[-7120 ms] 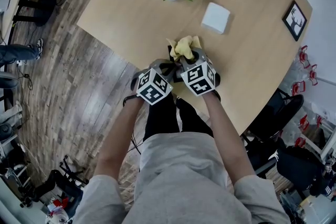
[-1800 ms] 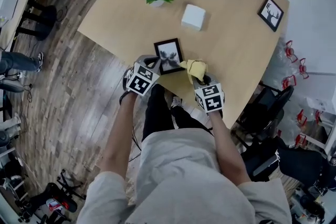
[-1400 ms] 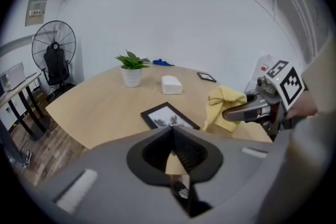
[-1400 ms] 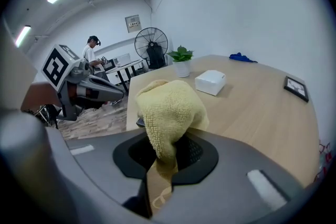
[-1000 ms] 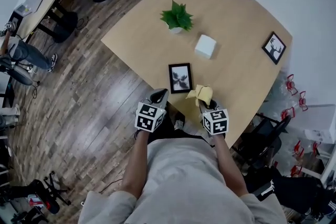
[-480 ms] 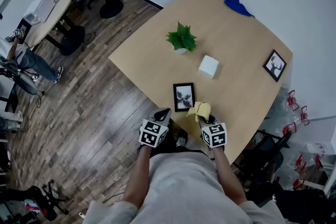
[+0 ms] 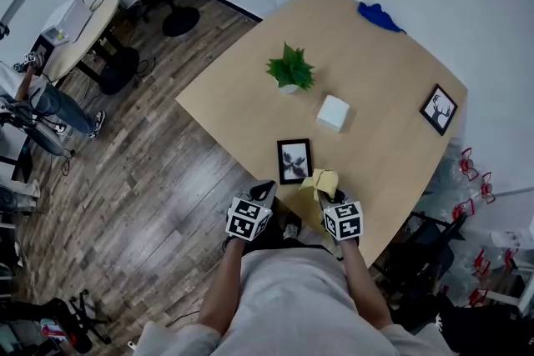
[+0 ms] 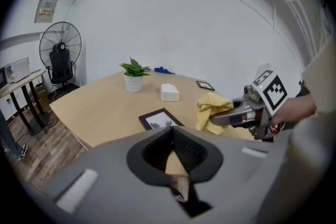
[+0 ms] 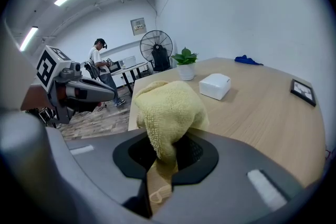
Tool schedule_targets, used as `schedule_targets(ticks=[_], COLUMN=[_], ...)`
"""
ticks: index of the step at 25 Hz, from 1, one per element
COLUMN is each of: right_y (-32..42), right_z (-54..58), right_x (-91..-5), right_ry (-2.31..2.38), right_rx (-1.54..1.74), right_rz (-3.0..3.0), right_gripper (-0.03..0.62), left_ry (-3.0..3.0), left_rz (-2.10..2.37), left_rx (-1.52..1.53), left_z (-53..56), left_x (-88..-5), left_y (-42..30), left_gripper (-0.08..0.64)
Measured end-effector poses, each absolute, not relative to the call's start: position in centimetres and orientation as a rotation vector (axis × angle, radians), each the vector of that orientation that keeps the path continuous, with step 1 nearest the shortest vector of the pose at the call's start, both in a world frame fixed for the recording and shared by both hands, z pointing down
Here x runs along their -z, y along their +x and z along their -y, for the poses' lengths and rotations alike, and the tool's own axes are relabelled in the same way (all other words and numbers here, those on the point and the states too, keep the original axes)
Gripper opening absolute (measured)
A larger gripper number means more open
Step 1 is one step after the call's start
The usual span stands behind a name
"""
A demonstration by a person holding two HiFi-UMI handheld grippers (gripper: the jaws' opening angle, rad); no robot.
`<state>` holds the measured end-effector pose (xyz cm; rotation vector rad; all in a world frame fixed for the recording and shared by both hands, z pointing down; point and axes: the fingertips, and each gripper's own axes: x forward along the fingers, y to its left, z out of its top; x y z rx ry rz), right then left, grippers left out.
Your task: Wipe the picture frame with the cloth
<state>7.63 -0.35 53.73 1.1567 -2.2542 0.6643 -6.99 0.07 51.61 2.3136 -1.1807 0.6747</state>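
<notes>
Two grippers hung at the table (image 7: 384,79) edge: my left gripper (image 7: 264,191) clenched on nothing, the picture frame (image 7: 294,160) flat just ahead, my right gripper (image 9: 165,157) clamped on the cloth (image 9: 168,107). I reckoned: steady a frame corner, lay cloth flat, sweep lightly.

On the table (image 7: 375,71) the picture frame (image 7: 294,160) lies nearest, the box (image 7: 333,112) behind it, the plant (image 7: 290,69) farther back.
</notes>
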Motion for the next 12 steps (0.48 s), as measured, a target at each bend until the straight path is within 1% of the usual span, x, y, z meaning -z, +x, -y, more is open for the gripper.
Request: schedule_targets(ticks=[4,9,12], right_y=[7.7,8.33,8.54], right_z=[0.53,0.62,0.32], right_x=[-53.57,-53.58,-53.51], right_ry=[1.151,1.155,1.154], right_rx=[-0.66,-0.66,-0.66], right_rz=[2.254,2.25,2.246], right_gripper=[0.054,0.054,0.054], left_ry=[2.312,2.296,2.292], left_rz=[1.185,1.193,1.191], left_rx=[-0.683,-0.773,-0.764], left_z=[0.15,0.28,0.24], left_x=[-51.52,-52.14,-52.08], left_y=[-6.93,-6.7,-6.5], left_gripper=[0.052,0.052,0.052])
